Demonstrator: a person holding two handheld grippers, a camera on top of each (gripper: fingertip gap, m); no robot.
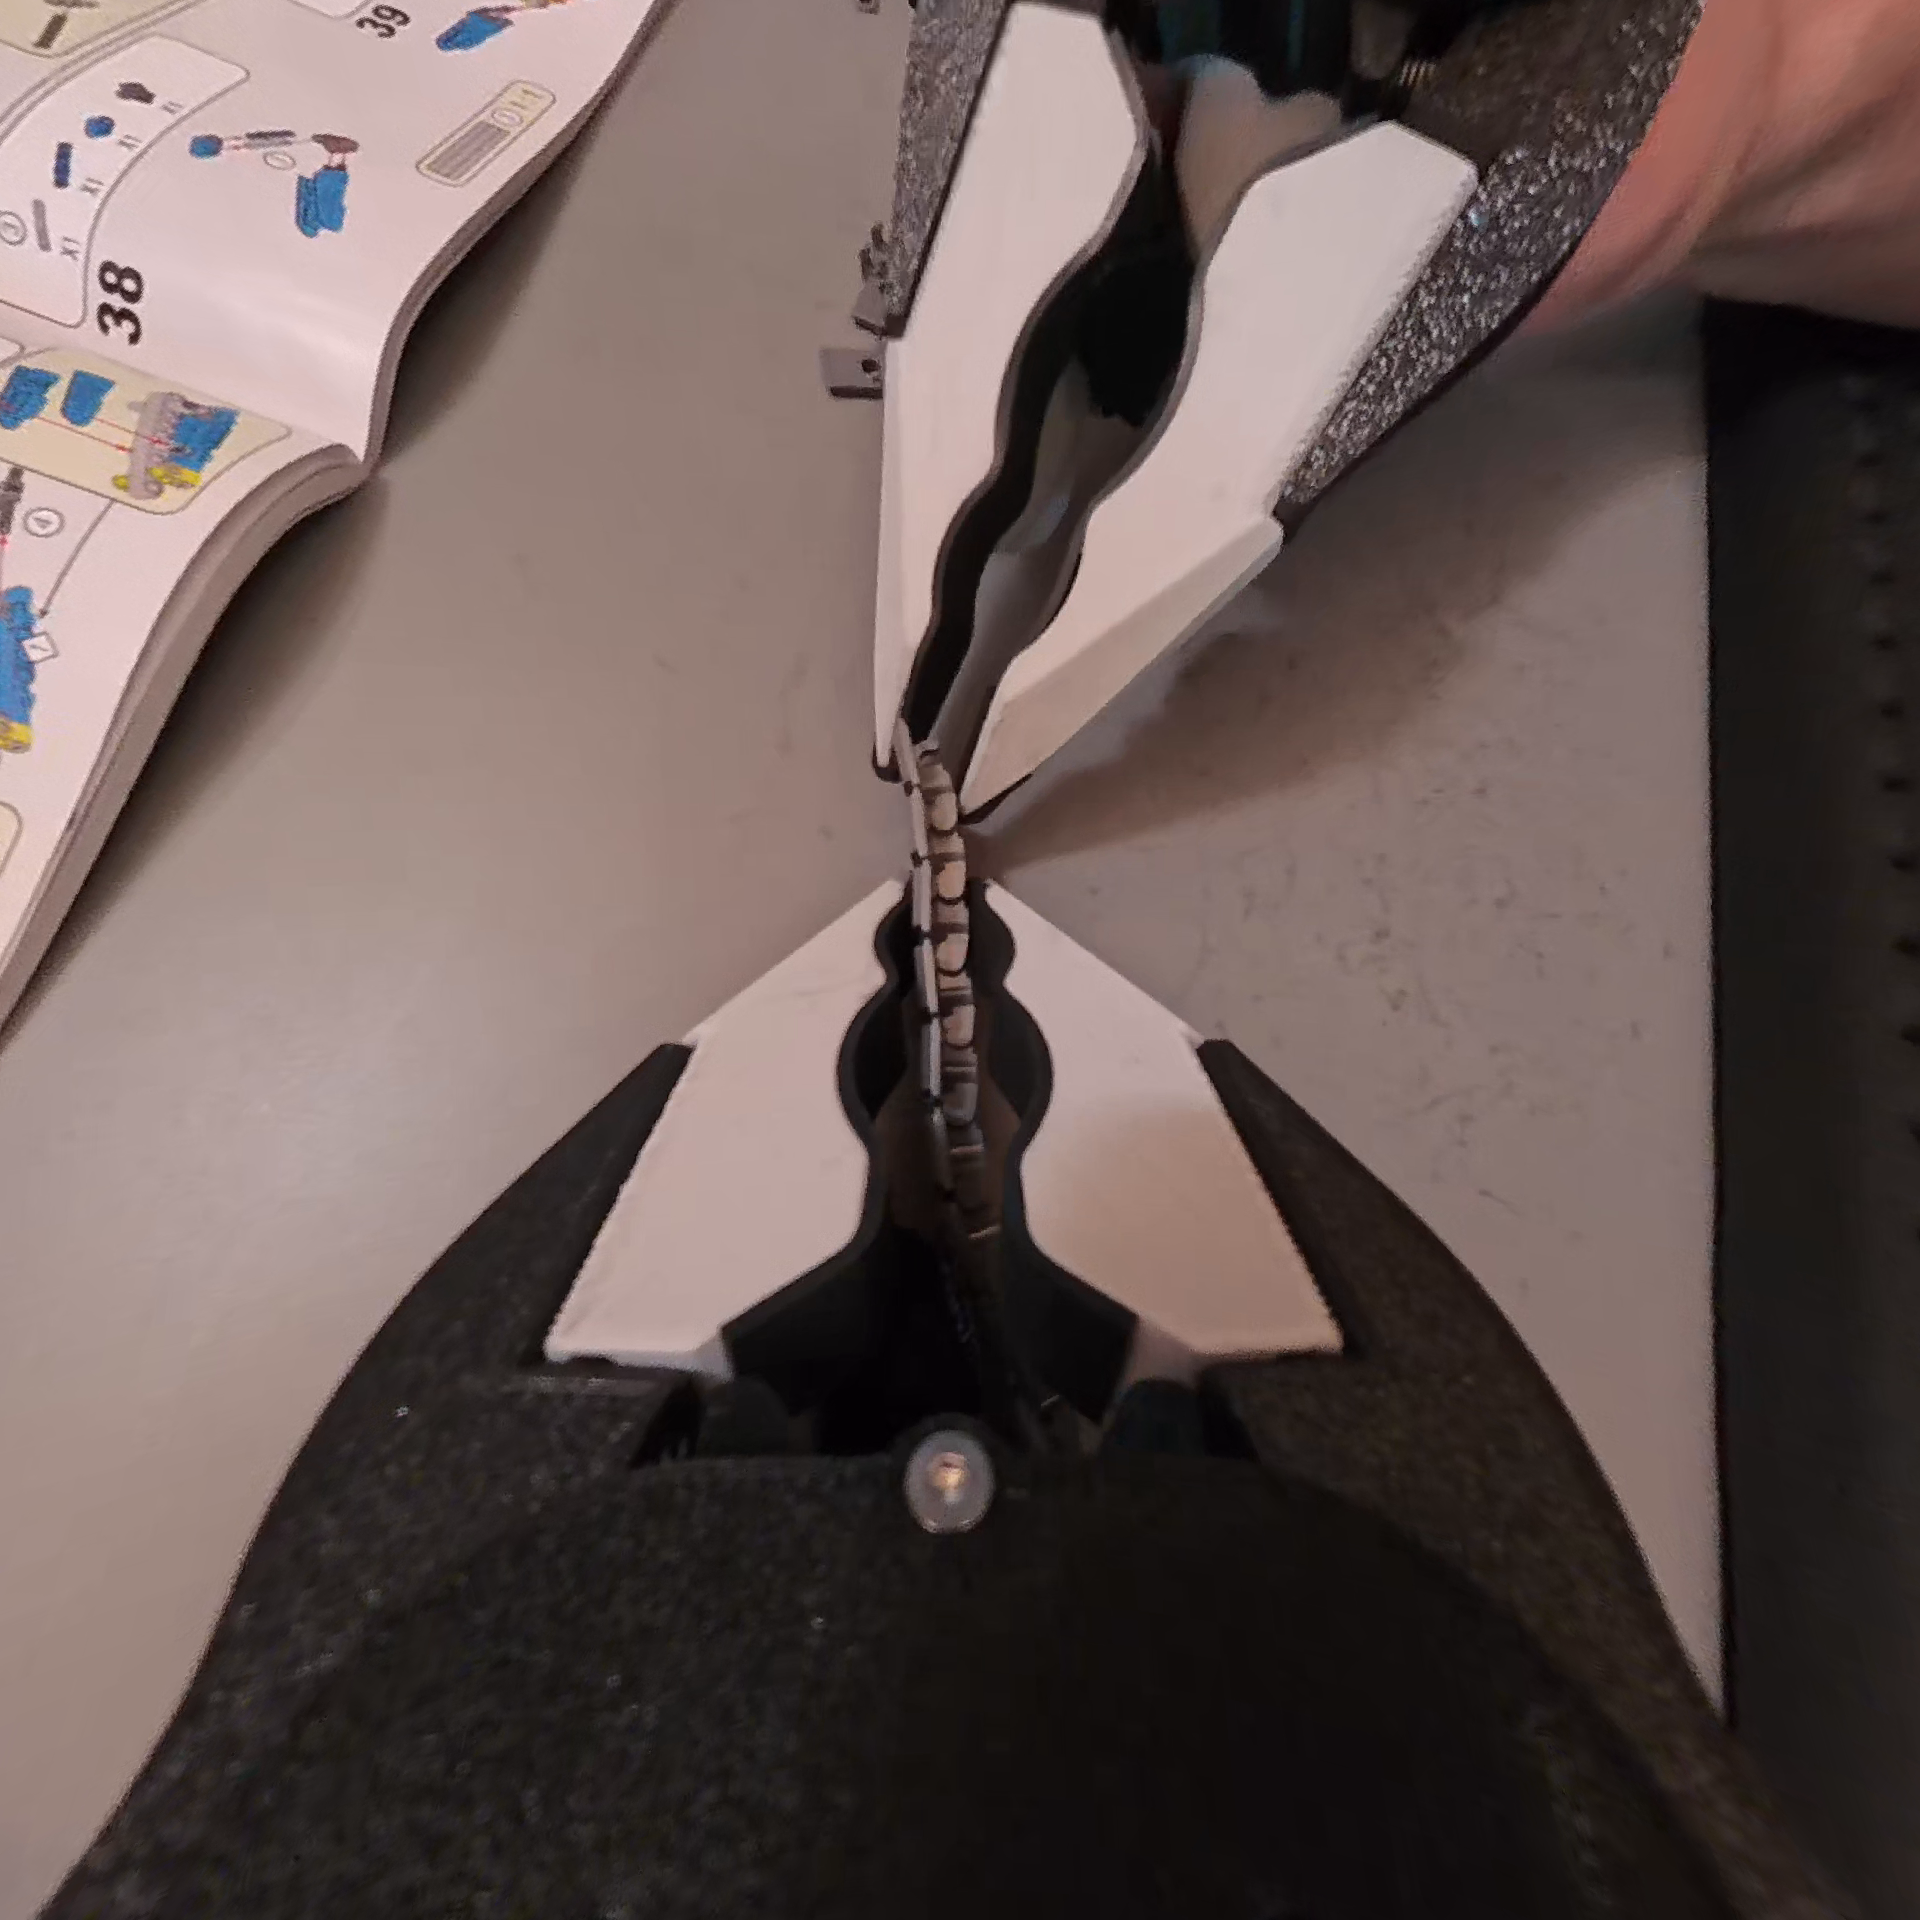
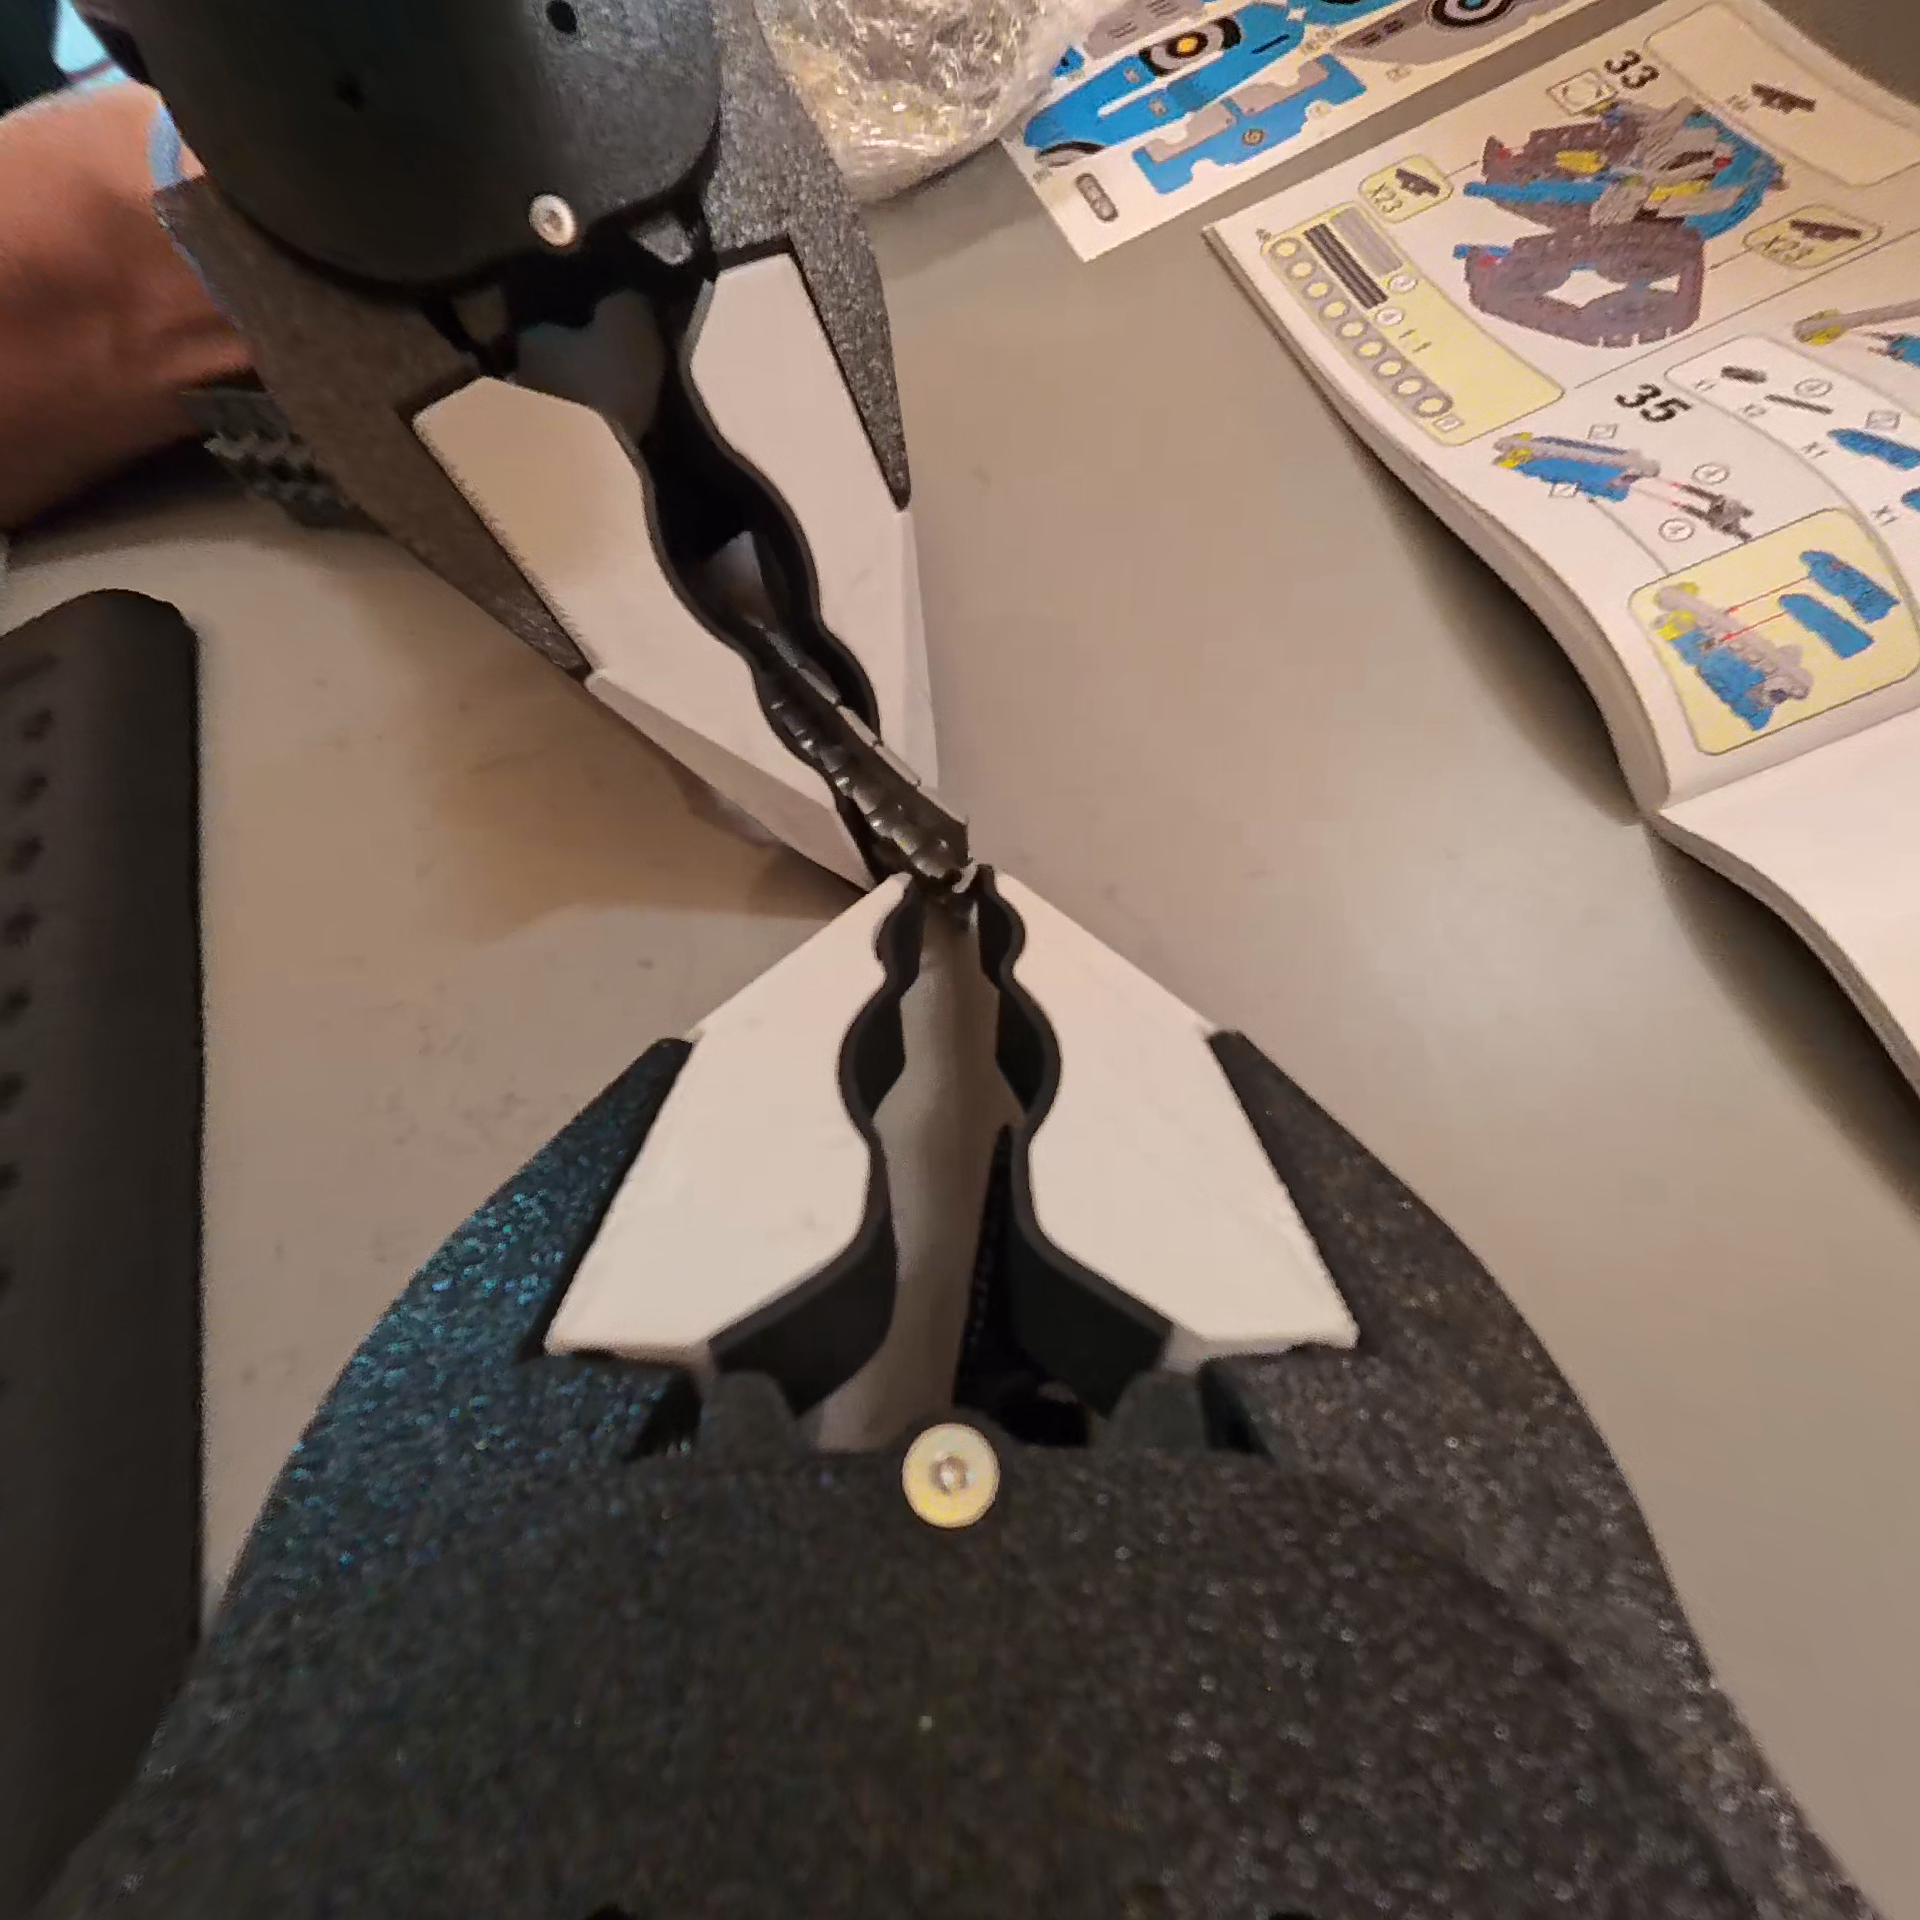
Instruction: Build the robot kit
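Above the grey table [image 1: 520, 935], left gripper [image 1: 940, 894] and right gripper [image 1: 925, 764] meet tip to tip. Both sets of jaws are closed narrow on one segmented chain [image 1: 948, 883]: left clamps its near end, right its far end, with the chain spanning between tips. Booklet [image 2: 1558, 416] lies open beside them; a black mat [image 2: 94, 1039] sits at the table edge.

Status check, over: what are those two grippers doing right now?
Left gripper and right gripper tip to tip, both shut on toy track chain. Instruction booklet open alongside on grey table. Nothing between.
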